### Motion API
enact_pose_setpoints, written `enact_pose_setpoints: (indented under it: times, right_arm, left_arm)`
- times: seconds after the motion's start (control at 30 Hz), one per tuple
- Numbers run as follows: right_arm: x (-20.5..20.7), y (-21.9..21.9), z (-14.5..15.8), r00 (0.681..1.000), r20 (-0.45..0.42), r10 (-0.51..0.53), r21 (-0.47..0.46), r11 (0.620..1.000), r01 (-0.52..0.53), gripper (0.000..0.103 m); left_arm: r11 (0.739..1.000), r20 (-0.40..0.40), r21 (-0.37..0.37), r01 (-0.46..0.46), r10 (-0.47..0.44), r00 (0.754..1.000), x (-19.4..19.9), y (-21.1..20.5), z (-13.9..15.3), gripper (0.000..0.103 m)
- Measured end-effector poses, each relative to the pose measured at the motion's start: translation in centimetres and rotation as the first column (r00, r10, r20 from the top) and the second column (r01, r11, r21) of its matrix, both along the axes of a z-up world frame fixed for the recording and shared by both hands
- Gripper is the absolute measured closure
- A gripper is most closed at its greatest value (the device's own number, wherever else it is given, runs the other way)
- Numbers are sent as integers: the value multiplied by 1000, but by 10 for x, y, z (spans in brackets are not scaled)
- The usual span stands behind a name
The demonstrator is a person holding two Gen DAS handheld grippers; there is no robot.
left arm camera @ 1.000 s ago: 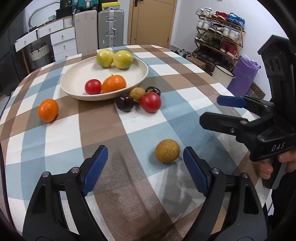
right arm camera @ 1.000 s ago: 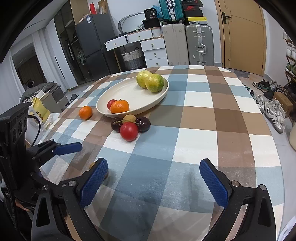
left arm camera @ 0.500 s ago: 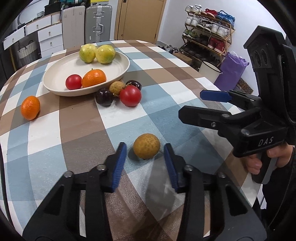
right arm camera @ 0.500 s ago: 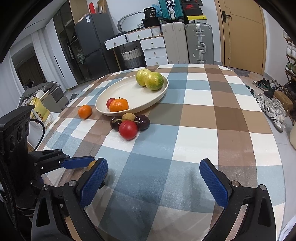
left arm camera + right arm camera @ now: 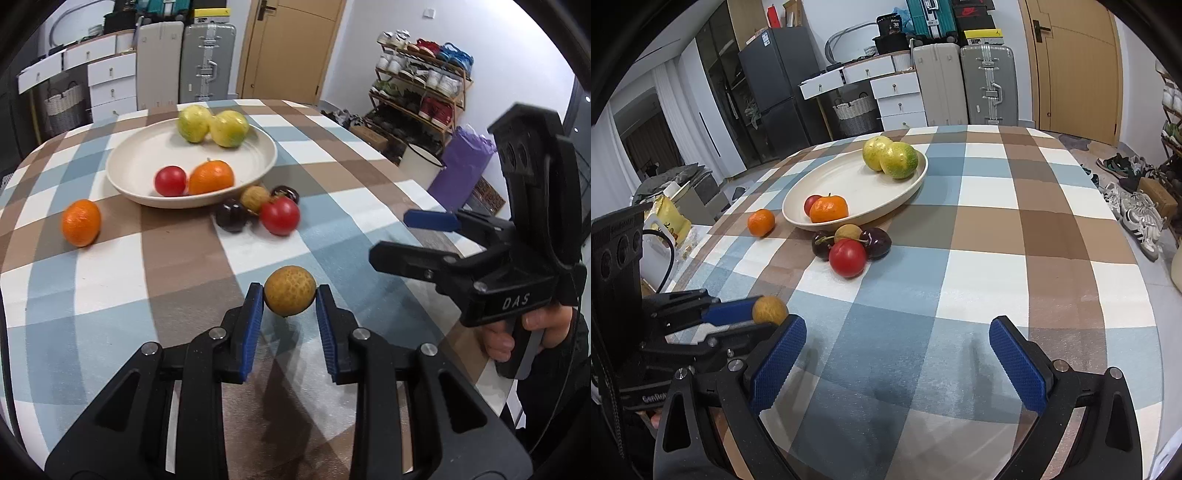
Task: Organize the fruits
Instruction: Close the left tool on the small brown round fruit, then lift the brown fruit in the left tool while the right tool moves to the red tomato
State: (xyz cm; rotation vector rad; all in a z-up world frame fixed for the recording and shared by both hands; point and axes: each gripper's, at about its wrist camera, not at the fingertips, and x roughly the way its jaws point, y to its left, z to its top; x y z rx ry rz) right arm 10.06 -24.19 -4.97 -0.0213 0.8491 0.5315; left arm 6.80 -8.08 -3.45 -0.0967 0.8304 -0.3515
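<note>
Your left hand-held gripper (image 5: 290, 301) is clamped on the round tan fruit (image 5: 290, 290) at its tips only; jerk upward and it may squirt free. The right hand-held gripper (image 5: 897, 354) gapes apart, lower frame.

Plate (image 5: 258, 173) far on table (image 5: 369, 192); fruit cluster (image 5: 258, 214) before it (touching rim)

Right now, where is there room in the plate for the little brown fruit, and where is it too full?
The plate is bare across its middle, between the two green fruits at the far rim and the orange beside the red fruit at the near rim. It is crowded just outside the near rim, where the cherries, a tan fruit and a red tomato bunch together.
</note>
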Motion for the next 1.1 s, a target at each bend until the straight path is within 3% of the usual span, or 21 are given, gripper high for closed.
enact_pose_setpoints:
  times: [0.47,0.7,0.97,1.1]
  right_arm:
    - [12,28,-3,999,-28,24,-6,1000,-24,15]
    - [24,54,-10,999,-44,0,-47,999,-2,28]
    - [36,83,-16,999,-32,13,-81,997,-15,34]
    - [44,87,-17,999,-37,-9,-73,997,7,44]
  left_arm:
    - [988,61,2,-155,154,986,2,48,11,77]
    - [980,78,-7,-199,199,977,5,68,11,77]
    - [970,110,-46,-237,241,964,4,83,11,77]
    - [967,104,-72,-242,249,963,5,88,9,77]
